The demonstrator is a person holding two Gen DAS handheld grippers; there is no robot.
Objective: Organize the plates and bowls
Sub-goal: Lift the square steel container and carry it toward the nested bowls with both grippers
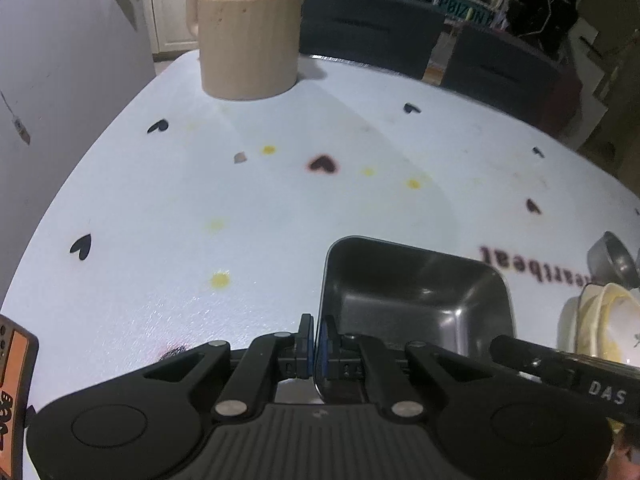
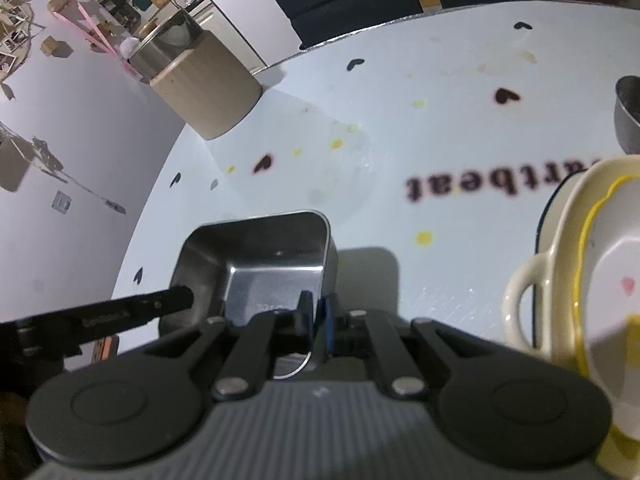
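A square steel dish (image 1: 416, 292) sits low over the white table (image 1: 160, 208), held from both sides. My left gripper (image 1: 318, 332) is shut on the dish's left rim, which stands between the blue pads. In the right wrist view the same dish (image 2: 272, 256) has its right wall pinched in my right gripper (image 2: 318, 312), also shut. A stack of cream and yellow bowls (image 2: 580, 260) stands just right of the dish, also visible as the stack (image 1: 600, 320) at the left wrist view's right edge. Beyond it lies a round steel bowl (image 2: 628, 116).
A beige holder (image 1: 248, 40) with metal ware in it stands at the table's far left edge, by the wall. Dark chairs (image 1: 368, 28) line the far side. An orange phone-like object (image 1: 16, 392) lies at the near left. The tablecloth has hearts and yellow spots.
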